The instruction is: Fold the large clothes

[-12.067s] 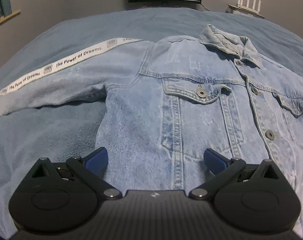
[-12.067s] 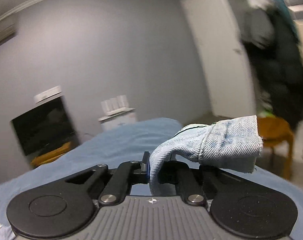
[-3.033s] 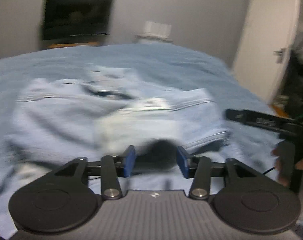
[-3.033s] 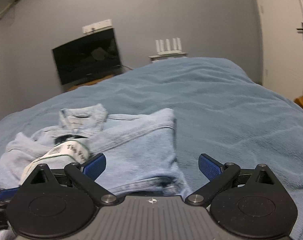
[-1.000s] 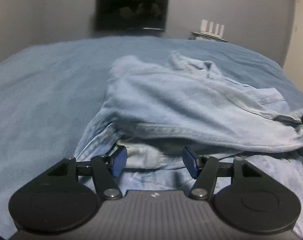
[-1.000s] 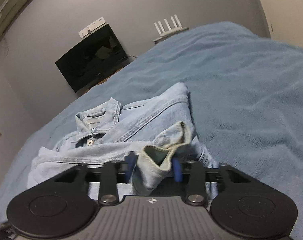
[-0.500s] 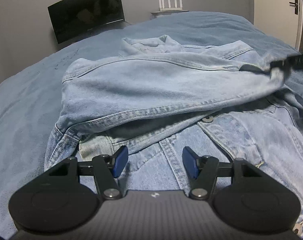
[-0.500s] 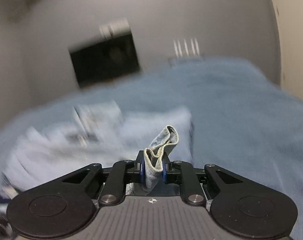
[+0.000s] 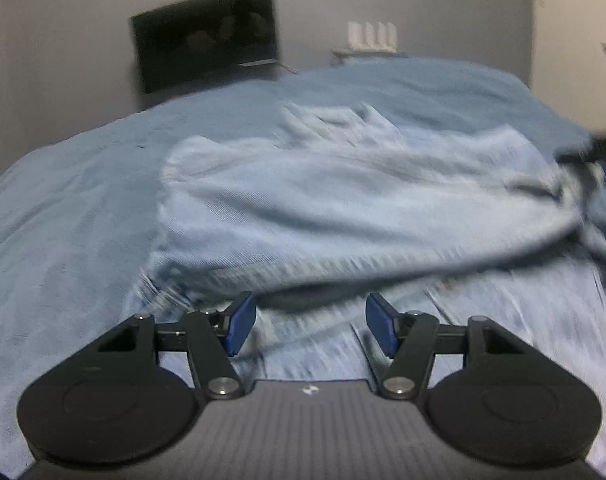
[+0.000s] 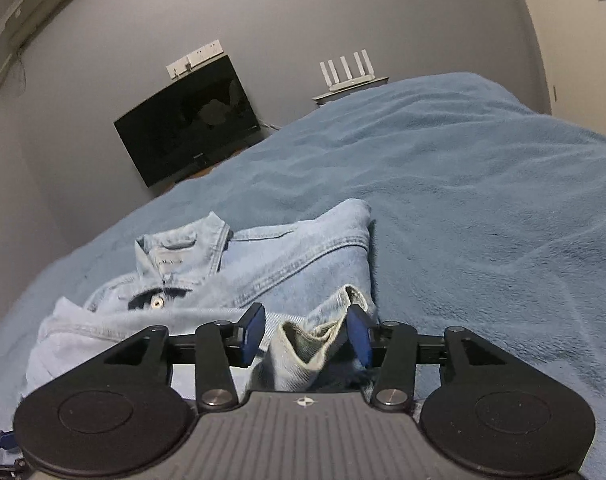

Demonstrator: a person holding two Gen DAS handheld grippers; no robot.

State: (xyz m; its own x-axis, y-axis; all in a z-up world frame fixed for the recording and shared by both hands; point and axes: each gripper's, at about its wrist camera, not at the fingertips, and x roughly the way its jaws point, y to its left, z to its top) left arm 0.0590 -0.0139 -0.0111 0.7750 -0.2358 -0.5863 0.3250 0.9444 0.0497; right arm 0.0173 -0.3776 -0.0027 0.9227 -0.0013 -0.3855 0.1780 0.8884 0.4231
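Note:
A light-blue denim jacket (image 9: 343, 208) lies partly folded on the blue bedspread (image 9: 63, 240), collar toward the far wall. In the left wrist view a sleeve is draped across its front. My left gripper (image 9: 309, 326) hovers open just over the jacket's near edge, nothing between its blue pads. In the right wrist view the jacket (image 10: 287, 264) shows its collar and a button. The sleeve cuff (image 10: 315, 344) sits loosely between the pads of my right gripper (image 10: 305, 334), whose jaws are opening; the pads no longer press on it.
A dark TV screen (image 10: 187, 124) stands against the grey wall beyond the bed, a white router (image 10: 347, 76) beside it. A white door (image 10: 583, 28) is at the right. Bare bedspread (image 10: 483, 200) spreads right of the jacket.
My right gripper was shut on the sleeve cuff and lifted it; now its jaws have parted and the cuff rests loose between them. The left wrist view shifted slightly and blurred.

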